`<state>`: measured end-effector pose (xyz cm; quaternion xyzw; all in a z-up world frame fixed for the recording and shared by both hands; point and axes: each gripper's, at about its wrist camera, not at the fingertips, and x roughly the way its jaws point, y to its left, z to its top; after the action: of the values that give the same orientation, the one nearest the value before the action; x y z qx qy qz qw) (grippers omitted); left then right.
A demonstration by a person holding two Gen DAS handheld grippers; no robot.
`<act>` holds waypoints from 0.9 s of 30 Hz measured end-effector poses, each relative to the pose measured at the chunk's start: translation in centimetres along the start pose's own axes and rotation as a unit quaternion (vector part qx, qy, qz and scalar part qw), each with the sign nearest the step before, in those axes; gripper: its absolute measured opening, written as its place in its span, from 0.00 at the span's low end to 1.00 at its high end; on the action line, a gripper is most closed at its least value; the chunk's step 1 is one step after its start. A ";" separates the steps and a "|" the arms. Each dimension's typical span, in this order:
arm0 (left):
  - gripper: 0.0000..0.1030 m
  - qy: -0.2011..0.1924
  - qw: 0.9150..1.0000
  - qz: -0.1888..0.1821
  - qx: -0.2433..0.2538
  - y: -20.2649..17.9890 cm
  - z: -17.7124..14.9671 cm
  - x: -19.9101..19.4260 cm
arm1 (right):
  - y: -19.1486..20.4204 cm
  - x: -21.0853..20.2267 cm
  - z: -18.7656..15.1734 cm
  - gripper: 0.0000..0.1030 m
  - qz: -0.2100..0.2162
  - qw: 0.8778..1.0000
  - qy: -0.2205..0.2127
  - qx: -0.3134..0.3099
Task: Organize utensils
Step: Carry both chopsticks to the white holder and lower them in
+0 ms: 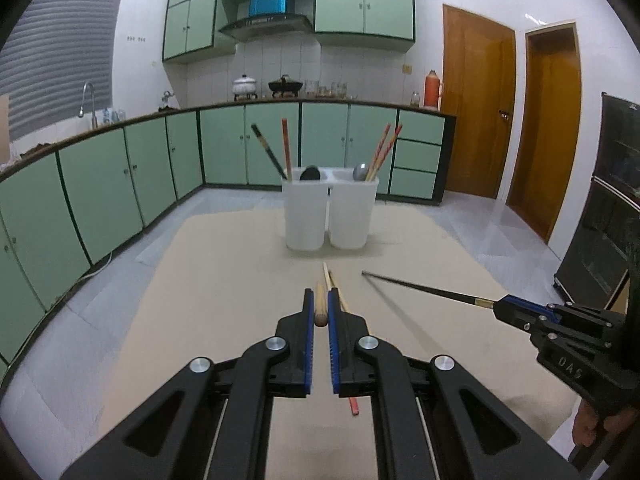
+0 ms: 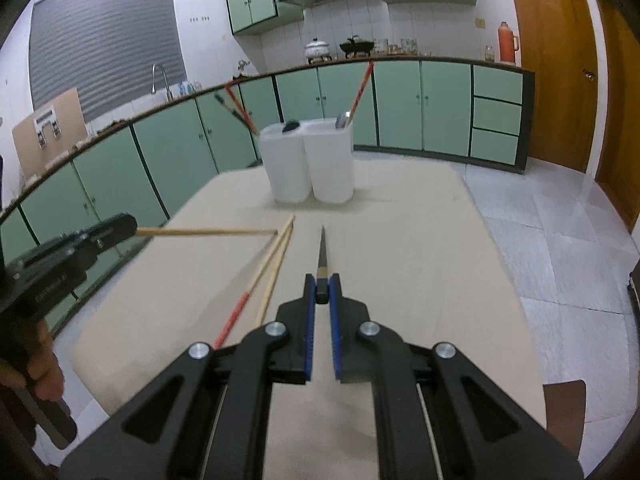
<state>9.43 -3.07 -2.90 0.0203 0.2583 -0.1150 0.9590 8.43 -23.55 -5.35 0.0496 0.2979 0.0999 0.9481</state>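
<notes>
Left gripper (image 1: 321, 306) clamped on a wooden chopstick (image 1: 320, 304), right gripper (image 2: 322, 286) clamped on a black chopstick (image 2: 322, 249), both held above the table (image 1: 224, 280); carry step, next needs tips steered into the white holders (image 1: 330, 212) beyond.

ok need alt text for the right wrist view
The right gripper is shut on a black chopstick pointing toward two white utensil holders on a beige table. At left, the left gripper holds a wooden chopstick, with two more chopsticks lying on the table.
</notes>
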 end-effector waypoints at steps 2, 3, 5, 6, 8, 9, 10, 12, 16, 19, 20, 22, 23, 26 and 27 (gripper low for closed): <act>0.06 -0.008 1.000 -0.001 0.003 -0.1 0.8 -0.2 | -0.2 -0.4 1.1 0.06 0.005 1.000 -0.010 0.004; 0.06 -0.012 1.000 -0.002 0.003 -0.1 1.2 -0.3 | -0.3 -0.5 1.8 0.06 0.008 1.000 -0.017 0.006; 0.06 -0.017 1.000 -0.006 0.003 -0.1 2.0 -0.3 | -0.6 -0.8 3.0 0.06 0.016 0.999 -0.027 0.011; 0.06 -0.020 1.000 -0.008 0.003 -0.1 2.4 -0.3 | -0.6 -0.9 3.5 0.06 0.018 0.999 -0.031 0.012; 0.06 -0.023 1.000 -0.010 0.003 -0.1 3.0 -0.3 | -0.7 -1.2 4.5 0.06 0.023 0.999 -0.039 0.014; 0.06 -0.026 1.000 -0.010 0.003 -0.1 3.5 -0.3 | -0.8 -1.3 5.1 0.06 0.027 0.999 -0.043 0.015; 0.06 -0.028 1.000 -0.010 0.005 0.0 3.8 -0.2 | -0.9 -1.4 5.6 0.06 0.029 0.998 -0.046 0.015; 0.06 -0.030 0.999 -0.009 0.006 0.1 4.4 -0.1 | -1.0 -1.5 6.7 0.06 0.032 0.998 -0.051 0.013; 0.06 -0.034 0.999 -0.015 0.009 0.2 5.8 -0.1 | -1.0 -1.7 8.3 0.06 0.038 0.998 -0.055 0.010; 0.06 -0.033 0.999 -0.021 0.008 0.4 6.9 -0.1 | -0.8 -1.8 9.4 0.06 0.040 0.998 -0.055 0.004; 0.06 -0.033 0.999 -0.024 0.008 0.6 7.3 -0.1 | -0.7 -1.8 9.8 0.06 0.041 0.998 -0.054 0.002; 0.06 -0.035 0.999 -0.028 0.006 0.8 7.9 -0.2 | -0.5 -1.8 10.7 0.06 0.044 0.998 -0.050 -0.005; 0.06 -0.035 0.999 -0.031 0.005 1.0 8.1 -0.3 | -0.4 -1.7 11.1 0.06 0.047 0.998 -0.048 -0.008; 0.06 -0.033 0.999 -0.040 0.000 1.4 8.9 -0.4 | -0.1 -1.6 12.2 0.06 0.052 0.998 -0.042 -0.014; 0.06 -0.031 0.999 -0.044 -0.002 1.5 9.2 -0.4 | 0.0 -1.5 12.5 0.06 0.052 0.998 -0.040 -0.016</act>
<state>13.92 -2.39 5.20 0.0039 0.2296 -0.1572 0.9605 14.41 -24.28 5.74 0.0536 0.2554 0.1515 0.9534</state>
